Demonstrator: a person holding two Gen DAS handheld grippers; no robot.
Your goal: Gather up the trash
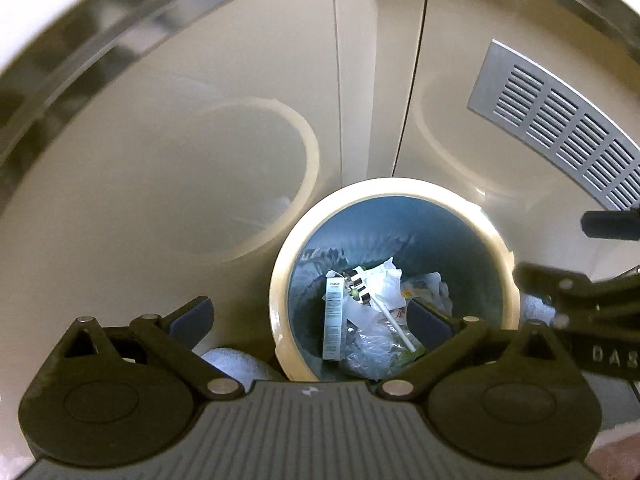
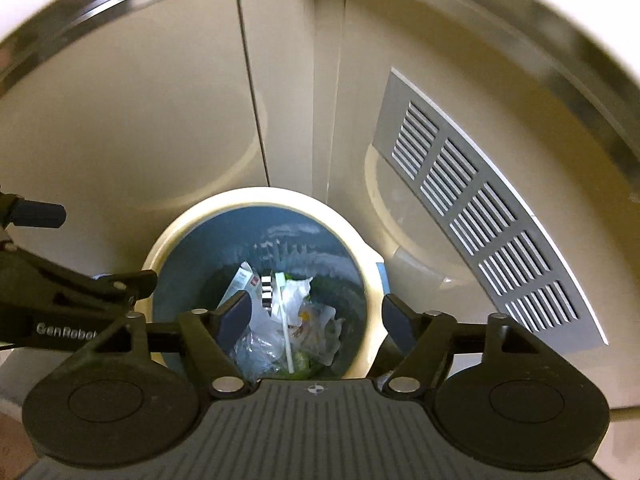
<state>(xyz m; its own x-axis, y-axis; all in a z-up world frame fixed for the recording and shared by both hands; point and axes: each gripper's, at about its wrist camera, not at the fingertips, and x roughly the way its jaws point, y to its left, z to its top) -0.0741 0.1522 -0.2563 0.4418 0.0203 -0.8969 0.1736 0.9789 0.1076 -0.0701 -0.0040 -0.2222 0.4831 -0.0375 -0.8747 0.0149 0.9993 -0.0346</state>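
Lying in bin (image 2: 160, 248), trash (image 2: 296, 320) below spread, empty fingers (image 2: 236, 316)

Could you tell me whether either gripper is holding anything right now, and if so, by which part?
Nothing is held: the left gripper and right gripper hang with jaws open above the bin.
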